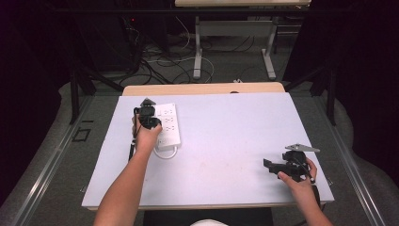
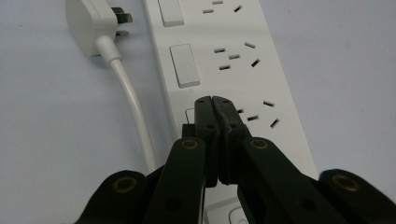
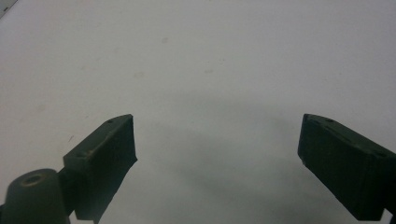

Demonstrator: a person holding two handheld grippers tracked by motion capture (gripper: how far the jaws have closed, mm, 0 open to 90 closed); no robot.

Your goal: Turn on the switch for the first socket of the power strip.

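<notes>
Loads of open room on the white counter (image 1: 226, 141): the one power strip (image 1: 168, 124) sits way over at the far-left part, everything right of it is bare. The left hand-held gripper (image 2: 213, 100) has its jaws pinched together with nothing between them, tips right over the strip (its close-up view shows three socket groups, two rocker switches, and the strip's own plug (image 2: 91, 21) lying beside it on its cord). The right hand-held gripper (image 3: 217, 154) hangs near the counter's front-right edge, jaws wide apart, holding nothing.
</notes>
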